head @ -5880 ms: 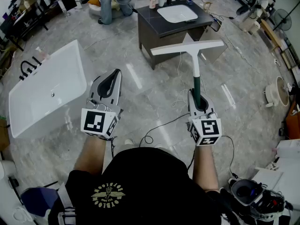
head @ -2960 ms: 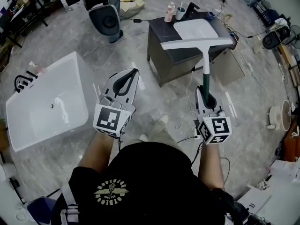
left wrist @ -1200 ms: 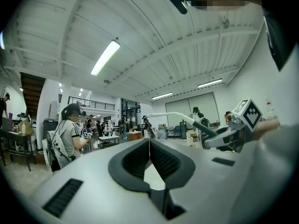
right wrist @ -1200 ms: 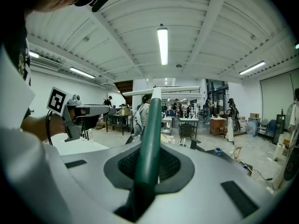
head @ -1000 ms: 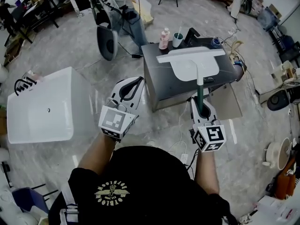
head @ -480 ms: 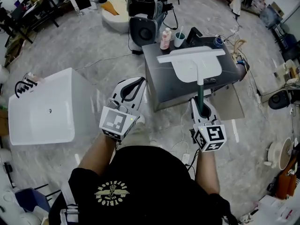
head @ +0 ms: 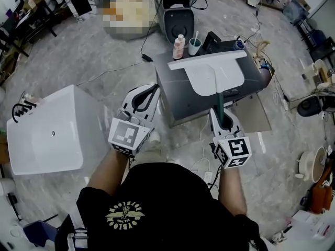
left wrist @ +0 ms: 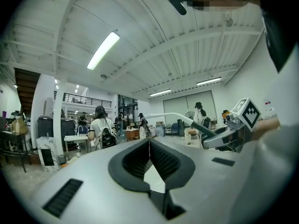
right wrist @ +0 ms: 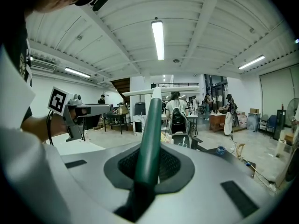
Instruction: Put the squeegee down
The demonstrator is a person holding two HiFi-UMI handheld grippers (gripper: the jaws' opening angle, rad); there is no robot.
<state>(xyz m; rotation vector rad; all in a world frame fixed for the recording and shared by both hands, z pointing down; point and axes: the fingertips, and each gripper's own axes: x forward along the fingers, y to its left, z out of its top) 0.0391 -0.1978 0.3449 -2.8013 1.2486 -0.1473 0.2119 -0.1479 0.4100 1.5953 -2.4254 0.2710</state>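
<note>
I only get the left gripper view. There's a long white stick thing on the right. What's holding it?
Observer: The right gripper, its jaws clamped on the green handle of the squeegee.
Operator: What's under the stick?
Observer: From the head view, its blade looks to be over a dark cabinet with a white sink in its top.
Operator: And on the floor?
Observer: A white bathtub, left of the left gripper.
</note>
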